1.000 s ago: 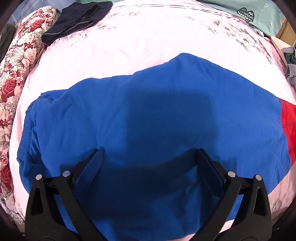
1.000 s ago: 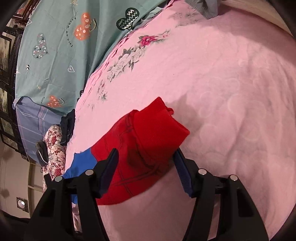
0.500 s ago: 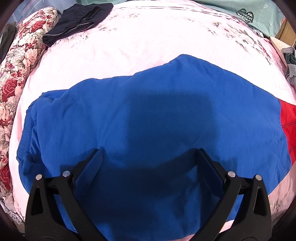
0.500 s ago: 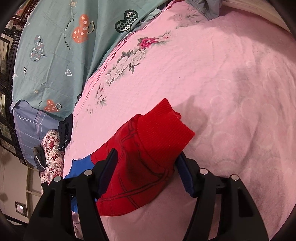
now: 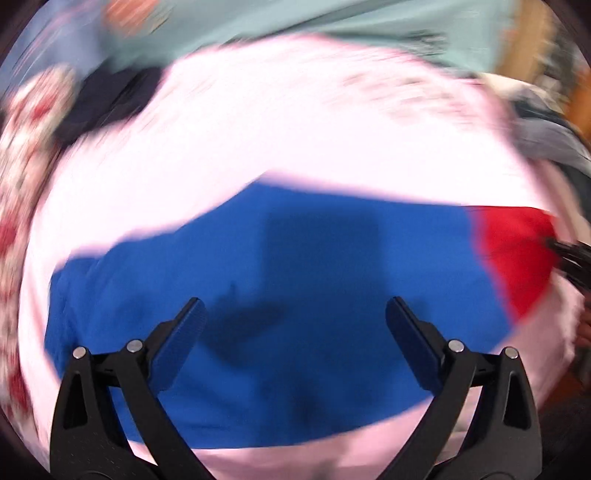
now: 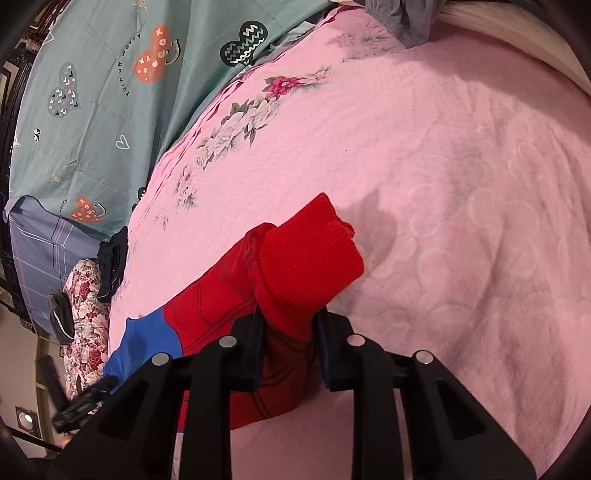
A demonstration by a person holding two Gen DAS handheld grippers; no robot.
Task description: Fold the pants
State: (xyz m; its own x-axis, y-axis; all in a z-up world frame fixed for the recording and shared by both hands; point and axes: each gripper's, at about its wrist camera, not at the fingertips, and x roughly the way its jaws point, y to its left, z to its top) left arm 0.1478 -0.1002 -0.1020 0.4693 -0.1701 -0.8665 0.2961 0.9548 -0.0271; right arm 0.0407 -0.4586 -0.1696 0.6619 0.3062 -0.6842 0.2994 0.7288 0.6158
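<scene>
The pants [image 5: 295, 295] lie flat on the pink bedspread [image 5: 295, 129], blue across the body with red legs [image 5: 517, 258] at the right. My left gripper [image 5: 295, 317] is open and empty, hovering above the blue part; this view is blurred by motion. My right gripper [image 6: 290, 325] is shut on the red ribbed cuff [image 6: 306, 266] of the pants, which bunches up between the pads. The blue part [image 6: 147, 336] shows at the lower left of the right wrist view, and the left gripper's tip [image 6: 85, 402] shows there.
A dark folded garment [image 5: 110, 99] lies at the far left of the bed beside a flowered quilt [image 5: 22, 147]. A teal sheet with hearts [image 6: 110, 92] hangs behind the bed. Grey clothes [image 6: 402, 14] lie at the far edge.
My right gripper has closed on the red cuff, which was loose between open jaws before. My left gripper has pulled back and up from the blue cloth, moving fast.
</scene>
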